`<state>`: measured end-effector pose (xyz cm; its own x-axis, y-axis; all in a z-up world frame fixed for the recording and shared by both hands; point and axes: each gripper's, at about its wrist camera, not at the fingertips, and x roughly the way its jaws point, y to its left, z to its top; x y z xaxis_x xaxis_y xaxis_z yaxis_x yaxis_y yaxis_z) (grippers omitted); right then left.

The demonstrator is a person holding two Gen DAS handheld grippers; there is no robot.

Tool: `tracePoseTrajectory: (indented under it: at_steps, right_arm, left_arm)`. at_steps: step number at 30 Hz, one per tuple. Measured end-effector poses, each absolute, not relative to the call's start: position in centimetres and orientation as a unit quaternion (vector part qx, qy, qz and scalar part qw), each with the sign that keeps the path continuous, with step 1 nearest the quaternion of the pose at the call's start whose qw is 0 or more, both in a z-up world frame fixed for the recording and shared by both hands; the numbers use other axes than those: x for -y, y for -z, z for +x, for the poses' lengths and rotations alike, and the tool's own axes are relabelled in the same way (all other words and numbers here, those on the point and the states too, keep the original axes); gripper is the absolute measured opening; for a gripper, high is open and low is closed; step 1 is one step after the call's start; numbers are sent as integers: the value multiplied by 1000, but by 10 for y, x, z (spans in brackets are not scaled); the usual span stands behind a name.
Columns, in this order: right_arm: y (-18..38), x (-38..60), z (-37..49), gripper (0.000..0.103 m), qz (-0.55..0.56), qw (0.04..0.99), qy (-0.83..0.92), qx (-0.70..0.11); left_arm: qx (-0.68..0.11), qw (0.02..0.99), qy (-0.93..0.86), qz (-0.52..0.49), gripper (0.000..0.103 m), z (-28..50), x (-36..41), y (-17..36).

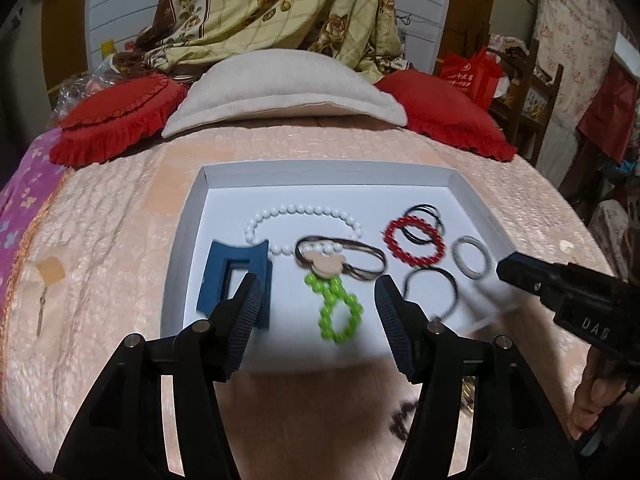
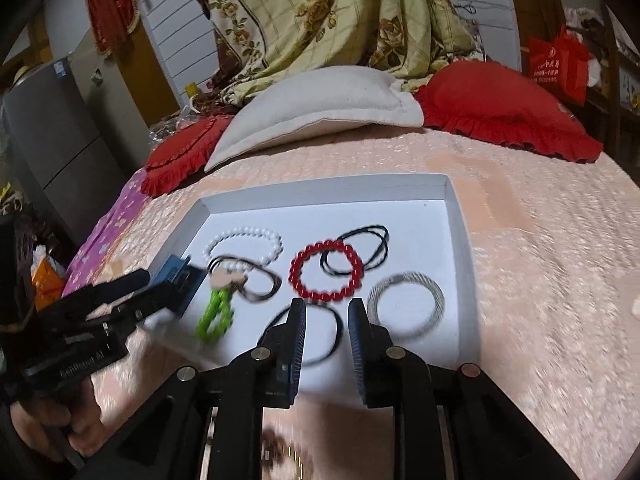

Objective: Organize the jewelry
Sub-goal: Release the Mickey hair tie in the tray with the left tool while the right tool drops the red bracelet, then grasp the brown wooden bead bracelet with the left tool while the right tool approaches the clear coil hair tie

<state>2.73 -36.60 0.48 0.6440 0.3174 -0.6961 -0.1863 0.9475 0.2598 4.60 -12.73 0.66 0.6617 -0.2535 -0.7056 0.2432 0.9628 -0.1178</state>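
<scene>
- Jewelry fills a white tray [image 1: 188,248] on the bed.
- My left gripper [image 1: 316,300], spread wide and empty, hovers over the green bead bracelet [image 1: 338,312].
- My right gripper [image 2: 327,312], narrower and empty, hangs over a black hair tie [image 2: 338,336].
- Sorting looks underway; next I'd close on the green bracelet.
- Free tray floor lies at 12 o'clock; the near rim at 6 crowds my approach.

Glossy red bead bracelet [image 2: 326,271], matt white paperboard tray [image 2: 456,216], fuzzy peach cloth bedspread [image 2: 552,240].

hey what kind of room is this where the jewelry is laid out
Most likely a bedroom in a home. The white tray of bracelets sits on a bed with a pink bedspread, a grey pillow and red ruffled cushions at its head.
</scene>
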Motion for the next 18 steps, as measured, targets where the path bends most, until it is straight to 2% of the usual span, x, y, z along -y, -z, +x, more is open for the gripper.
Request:
tracePoseTrajectory:
  at_steps: [3, 5, 6, 13, 18]
  right_arm:
    - [-6, 366, 1, 28, 56, 906, -137, -396]
    - [-2, 367, -13, 43, 37, 908, -132, -397]
    - [1, 369, -19, 45, 29, 908, -122, -401]
    - [43, 393, -39, 46, 20, 882, -97, -460]
    - [46, 396, -38, 53, 13, 885, -93, -455]
  left_arm:
    - [-389, 907, 158, -5, 59, 25, 128, -8]
    - [-397, 899, 183, 11, 59, 9, 135, -3]
    - [-402, 895, 193, 17, 59, 4, 139, -1]
    - [-426, 865, 251, 84, 59, -18, 168, 30]
    - [-426, 861, 265, 88, 59, -13, 177, 35]
